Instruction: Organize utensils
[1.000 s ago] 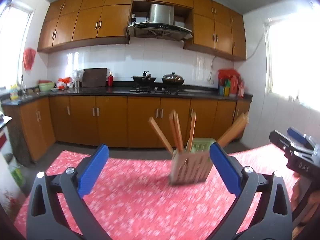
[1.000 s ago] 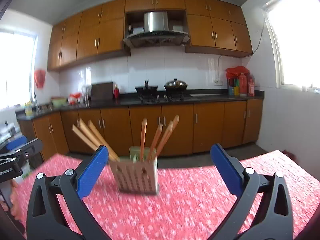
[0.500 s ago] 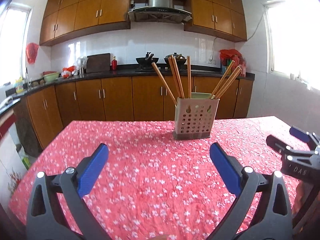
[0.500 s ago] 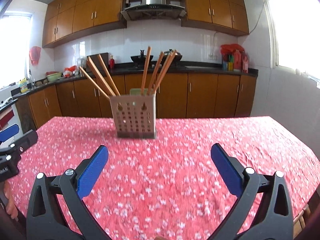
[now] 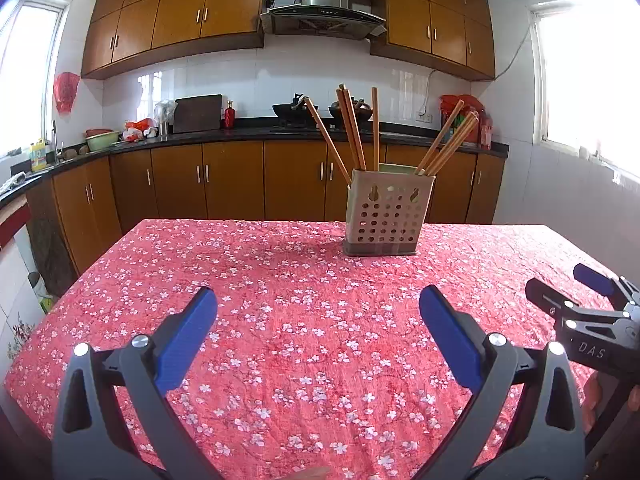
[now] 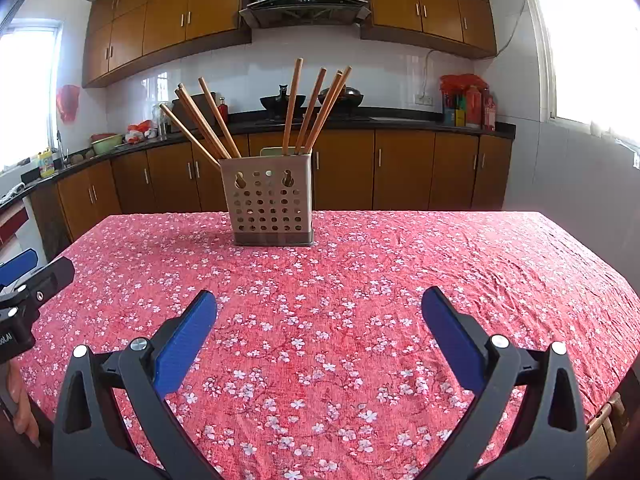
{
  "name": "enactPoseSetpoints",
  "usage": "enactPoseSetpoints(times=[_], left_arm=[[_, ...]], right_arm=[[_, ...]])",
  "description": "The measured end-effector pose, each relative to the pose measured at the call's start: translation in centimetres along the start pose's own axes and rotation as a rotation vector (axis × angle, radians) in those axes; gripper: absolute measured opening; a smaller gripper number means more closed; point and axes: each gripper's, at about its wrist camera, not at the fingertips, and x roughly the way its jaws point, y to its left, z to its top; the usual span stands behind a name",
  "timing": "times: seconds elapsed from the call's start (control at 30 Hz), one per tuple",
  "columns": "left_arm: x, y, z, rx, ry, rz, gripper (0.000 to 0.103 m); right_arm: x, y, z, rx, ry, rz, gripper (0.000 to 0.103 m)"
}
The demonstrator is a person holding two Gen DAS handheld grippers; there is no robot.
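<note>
A beige perforated utensil holder stands upright at the far side of the table, which wears a red flowered cloth. Several wooden chopsticks lean out of the holder's top in two fans. My left gripper hovers low over the near half of the table, open and empty, well short of the holder. My right gripper is likewise open with nothing between its blue pads. Each gripper appears at the edge of the other's view: the right gripper and the left gripper.
Beyond the table runs a kitchen counter with wooden cabinets, pans on a stove and bottles at the right. A hand holds the left gripper's grip. A woven chair corner shows at the table's near right edge.
Both cameras have tilted down and settled: the holder, first seen low and blurred, now stands sharp and higher in each view. Both grippers stay open.
</note>
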Motion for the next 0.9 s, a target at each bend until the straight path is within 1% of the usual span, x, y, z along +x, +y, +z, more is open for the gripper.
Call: enactPoseSetpoints(times=[0.9], left_arm=[[0.52,-0.58,-0.12,-0.002,0.015,-0.007,0.099]], right_arm=[[0.2,-0.68,-0.26,0.034,0.013,0.003,0.101]])
